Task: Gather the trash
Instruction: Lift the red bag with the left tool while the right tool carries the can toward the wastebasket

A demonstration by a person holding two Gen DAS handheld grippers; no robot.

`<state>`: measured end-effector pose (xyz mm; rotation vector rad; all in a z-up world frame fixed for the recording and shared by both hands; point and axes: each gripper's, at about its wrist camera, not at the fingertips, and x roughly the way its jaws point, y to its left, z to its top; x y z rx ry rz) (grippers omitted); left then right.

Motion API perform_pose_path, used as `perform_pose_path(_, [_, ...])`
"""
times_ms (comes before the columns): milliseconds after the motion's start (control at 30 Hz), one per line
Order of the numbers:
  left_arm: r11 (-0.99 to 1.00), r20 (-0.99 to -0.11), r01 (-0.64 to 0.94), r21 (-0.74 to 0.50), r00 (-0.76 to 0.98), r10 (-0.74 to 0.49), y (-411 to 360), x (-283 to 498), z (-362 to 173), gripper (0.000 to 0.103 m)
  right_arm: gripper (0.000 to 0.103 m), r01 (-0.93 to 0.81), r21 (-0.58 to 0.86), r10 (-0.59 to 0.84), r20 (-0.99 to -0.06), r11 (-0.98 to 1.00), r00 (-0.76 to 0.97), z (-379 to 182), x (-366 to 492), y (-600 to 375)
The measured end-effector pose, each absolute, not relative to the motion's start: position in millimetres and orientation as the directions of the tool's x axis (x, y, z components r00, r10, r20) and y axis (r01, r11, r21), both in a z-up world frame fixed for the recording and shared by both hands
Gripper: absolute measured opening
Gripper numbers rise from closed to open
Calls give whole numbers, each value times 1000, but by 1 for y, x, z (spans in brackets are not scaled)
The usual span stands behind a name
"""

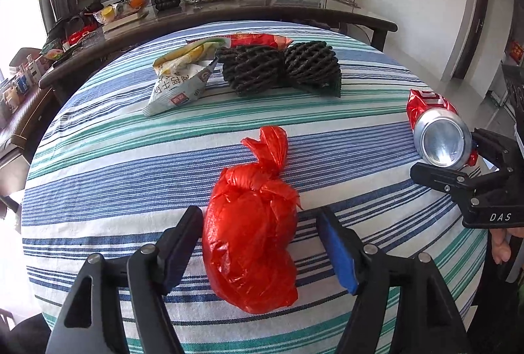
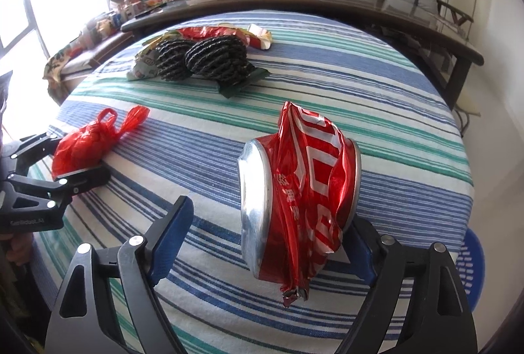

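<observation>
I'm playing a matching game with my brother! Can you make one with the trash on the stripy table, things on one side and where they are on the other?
Things:
1. red plastic bag
2. crushed red can
3. black foam nets
4. blue basket

Places:
A. far side of the striped tablecloth, beside snack wrappers
B. between the open left gripper fingers
C. off the table, low at its edge
D. between the open right gripper fingers

Pairs: 1-B, 2-D, 3-A, 4-C
</observation>
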<state>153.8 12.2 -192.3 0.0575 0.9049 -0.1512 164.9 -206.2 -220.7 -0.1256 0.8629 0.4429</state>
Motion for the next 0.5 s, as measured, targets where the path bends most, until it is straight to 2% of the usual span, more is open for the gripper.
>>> perform_pose_path(200, [987, -787, 162, -13, 607, -111, 13, 154, -193, 75, 86, -427, 147, 380, -756, 892, 533, -217, 167, -218])
perform_pose_path(500, [984, -774, 160, -74, 613, -158, 22, 151, -190, 74, 86, -455, 170, 420, -734, 874, 533, -200, 172, -230])
